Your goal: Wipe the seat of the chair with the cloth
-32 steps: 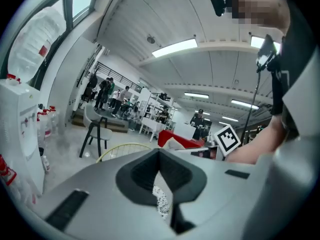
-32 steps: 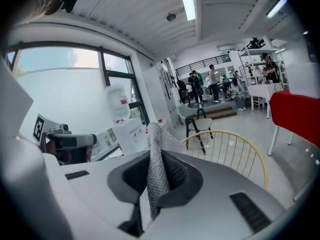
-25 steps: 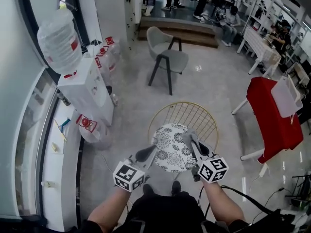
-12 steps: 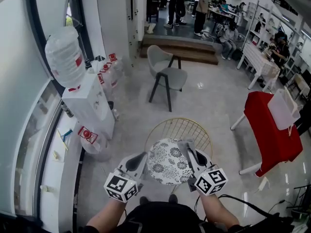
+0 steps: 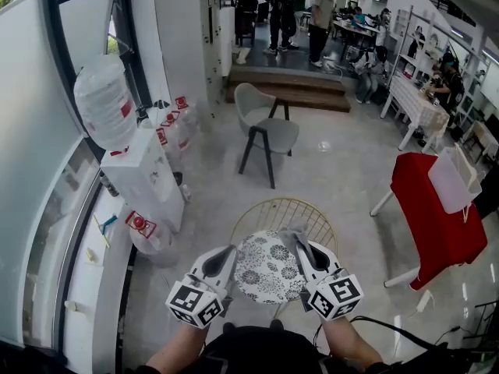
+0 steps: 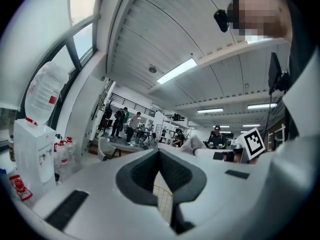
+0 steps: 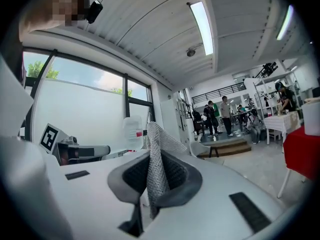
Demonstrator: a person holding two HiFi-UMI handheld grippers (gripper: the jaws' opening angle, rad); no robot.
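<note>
Lower centre, the right gripper pinches a grey mesh cloth at the upper right edge of the gold wire chair's round floral seat. The left gripper has its jaws closed together on nothing.

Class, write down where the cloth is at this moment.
The grey mesh cloth is pinched in the right gripper, low and right of centre in the head view, over the far right edge of the floral chair seat.
</note>
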